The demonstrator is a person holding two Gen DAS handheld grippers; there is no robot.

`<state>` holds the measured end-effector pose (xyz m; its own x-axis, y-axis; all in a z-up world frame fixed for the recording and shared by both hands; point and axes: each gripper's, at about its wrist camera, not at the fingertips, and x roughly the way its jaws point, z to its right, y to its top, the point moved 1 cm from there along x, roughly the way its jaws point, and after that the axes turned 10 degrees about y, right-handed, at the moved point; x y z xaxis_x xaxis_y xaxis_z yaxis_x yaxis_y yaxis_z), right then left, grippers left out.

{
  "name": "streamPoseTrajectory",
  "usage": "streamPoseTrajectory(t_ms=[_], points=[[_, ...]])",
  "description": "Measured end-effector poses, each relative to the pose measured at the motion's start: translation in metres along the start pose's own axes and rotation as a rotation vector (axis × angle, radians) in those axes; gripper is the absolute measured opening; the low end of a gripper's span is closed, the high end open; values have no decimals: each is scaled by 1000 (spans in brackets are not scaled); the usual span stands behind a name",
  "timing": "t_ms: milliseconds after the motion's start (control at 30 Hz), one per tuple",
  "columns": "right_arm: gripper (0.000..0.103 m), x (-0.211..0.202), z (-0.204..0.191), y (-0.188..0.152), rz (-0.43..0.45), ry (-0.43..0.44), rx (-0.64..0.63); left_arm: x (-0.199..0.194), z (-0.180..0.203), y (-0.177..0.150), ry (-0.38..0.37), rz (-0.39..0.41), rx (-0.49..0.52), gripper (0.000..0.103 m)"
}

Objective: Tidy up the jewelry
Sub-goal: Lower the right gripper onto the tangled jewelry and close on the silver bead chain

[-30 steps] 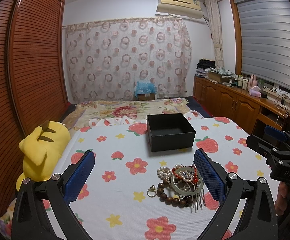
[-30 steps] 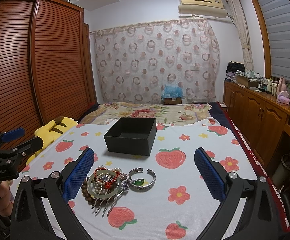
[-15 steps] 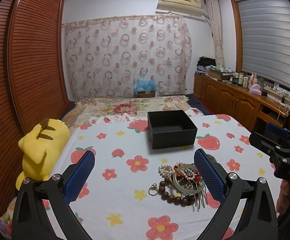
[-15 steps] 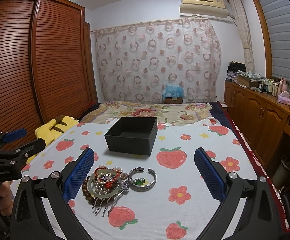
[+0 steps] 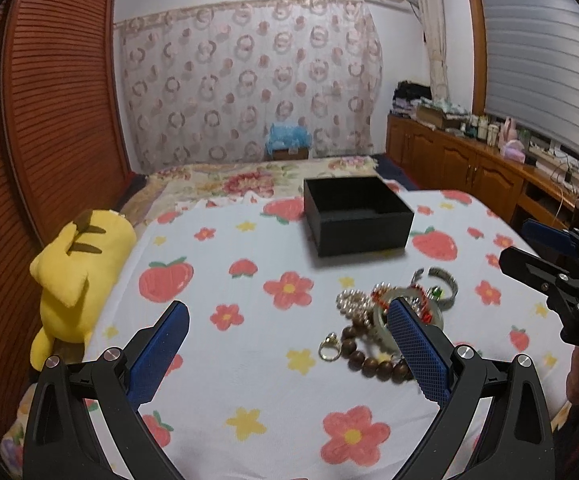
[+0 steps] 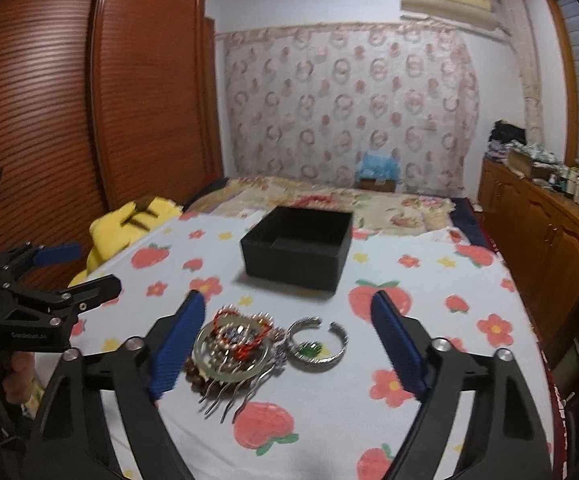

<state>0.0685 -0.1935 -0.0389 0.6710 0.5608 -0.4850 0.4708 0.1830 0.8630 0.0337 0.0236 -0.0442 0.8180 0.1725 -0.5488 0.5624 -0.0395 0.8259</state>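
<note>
Bed with flower-print sheet, wardrobe along its left edge; black box mid-bed, jewelry pile just nearer, silver bangle touching its right. Left gripper and right gripper jaws wide, empty, bare sheet around both

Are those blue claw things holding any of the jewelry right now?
No. Both the left gripper and the right gripper are wide open with nothing between their fingers. The jewelry pile lies on the bedspread, and the black box looks empty.
</note>
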Motion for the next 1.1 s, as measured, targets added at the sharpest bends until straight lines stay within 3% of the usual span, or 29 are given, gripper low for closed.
streamPoseTrajectory(t_ms=[333, 533, 800, 1033, 1100], points=[[49, 50, -14, -20, -175, 118, -60, 19, 1, -14, -17, -57, 18, 96], [44, 76, -25, -27, -245, 169, -96, 29, 1, -21, -23, -90, 22, 96], [40, 92, -34, -24, -296, 152, -203, 34, -2, -27, -24, -109, 13, 96], [20, 97, -31, -26, -328, 119, -253, 35, -3, -28, -25, -111, 12, 96], [5, 92, -28, -23, -303, 111, -246, 35, -3, -28, -25, -110, 12, 96]])
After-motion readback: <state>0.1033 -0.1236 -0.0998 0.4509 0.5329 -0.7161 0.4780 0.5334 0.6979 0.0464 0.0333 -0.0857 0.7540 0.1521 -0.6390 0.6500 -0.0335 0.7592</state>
